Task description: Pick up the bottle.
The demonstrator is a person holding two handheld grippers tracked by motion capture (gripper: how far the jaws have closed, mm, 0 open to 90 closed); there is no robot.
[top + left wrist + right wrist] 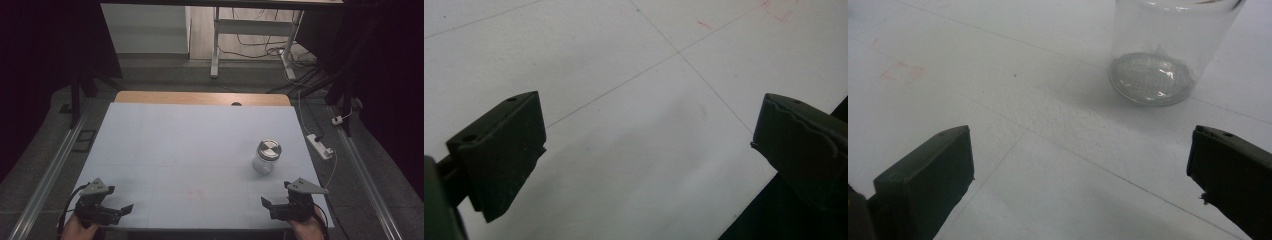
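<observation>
A clear glass jar point(266, 157) with a shiny metal lid point(269, 149) stands upright on the white table point(190, 145), in the lower right part of the high view; in the right gripper view the jar point(1168, 55) sits at the top right, near the jaws but not touching them. The right gripper point(274, 206) waits low at the bottom right of the high view, just below the jar, and its jaws are spread wide with nothing between them. The left gripper point(120, 210) rests at the bottom left of the high view, well apart from the jar; its jaws are spread wide too, and in the left gripper view there is just bare table between them. The jar looks smooth and round, so it could slip; if the right gripper squeezes too high, on the lid, the jar may tip; if it comes in fast, one jaw could bump the glass and push it over, and then it might roll toward the right edge of the table, which is not far. Glass can break if it falls; a slow move and a grip around the middle of the jar seem safest.
</observation>
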